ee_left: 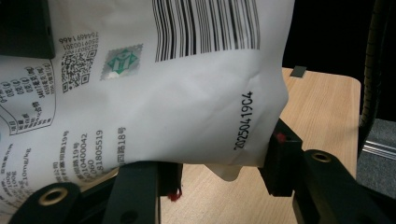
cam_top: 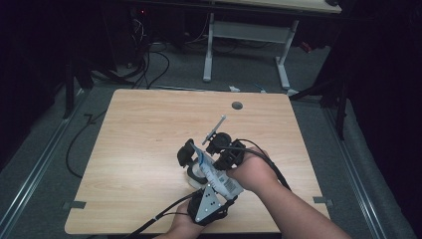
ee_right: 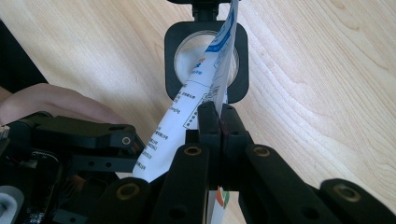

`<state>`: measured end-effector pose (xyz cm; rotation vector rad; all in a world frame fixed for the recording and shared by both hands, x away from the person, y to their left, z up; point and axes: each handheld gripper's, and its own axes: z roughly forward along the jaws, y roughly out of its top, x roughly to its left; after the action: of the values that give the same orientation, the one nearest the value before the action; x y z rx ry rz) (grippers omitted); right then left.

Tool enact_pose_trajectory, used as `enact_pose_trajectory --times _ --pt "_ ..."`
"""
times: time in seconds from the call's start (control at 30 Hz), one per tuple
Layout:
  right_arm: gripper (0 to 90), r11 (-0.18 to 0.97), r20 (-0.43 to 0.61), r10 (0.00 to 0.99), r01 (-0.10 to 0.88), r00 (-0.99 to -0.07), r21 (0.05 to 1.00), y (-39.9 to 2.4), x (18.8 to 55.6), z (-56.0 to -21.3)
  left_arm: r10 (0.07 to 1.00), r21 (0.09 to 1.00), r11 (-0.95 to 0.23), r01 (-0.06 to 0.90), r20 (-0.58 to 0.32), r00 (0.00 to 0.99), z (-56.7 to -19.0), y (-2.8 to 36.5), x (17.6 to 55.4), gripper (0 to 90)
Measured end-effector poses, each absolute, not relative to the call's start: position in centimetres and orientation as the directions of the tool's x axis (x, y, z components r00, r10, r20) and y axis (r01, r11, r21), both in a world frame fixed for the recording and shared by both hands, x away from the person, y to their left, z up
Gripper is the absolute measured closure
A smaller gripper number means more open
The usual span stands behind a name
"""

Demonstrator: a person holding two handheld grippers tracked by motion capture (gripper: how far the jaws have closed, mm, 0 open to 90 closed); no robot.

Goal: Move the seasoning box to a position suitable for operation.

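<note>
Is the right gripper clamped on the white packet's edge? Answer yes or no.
Yes: in the right gripper view the right gripper has its two black jaws pressed together on the thin edge of the white packet.

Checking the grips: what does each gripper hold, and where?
Both hold the white packet: left gripper across its printed bottom end, right gripper pinching its thin edge.

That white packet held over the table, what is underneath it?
Below the white packet stands a black square holder with a round opening, resting on the wooden table. The packet's top edge points into that opening. The packet covers part of it, so its contents cannot be seen.
</note>
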<state>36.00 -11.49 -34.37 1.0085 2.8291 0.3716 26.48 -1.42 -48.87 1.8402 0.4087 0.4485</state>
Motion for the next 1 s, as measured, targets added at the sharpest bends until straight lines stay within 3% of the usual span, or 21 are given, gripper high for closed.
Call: enact_pose_trajectory --times 1.0 --pt "90.0 0.756 -0.042 0.627 0.595 -0.778 0.272 -11.29 36.01 -33.83 0.492 0.957 -0.289 0.038 0.114 0.863 -48.49 -1.32 26.50 57.4"
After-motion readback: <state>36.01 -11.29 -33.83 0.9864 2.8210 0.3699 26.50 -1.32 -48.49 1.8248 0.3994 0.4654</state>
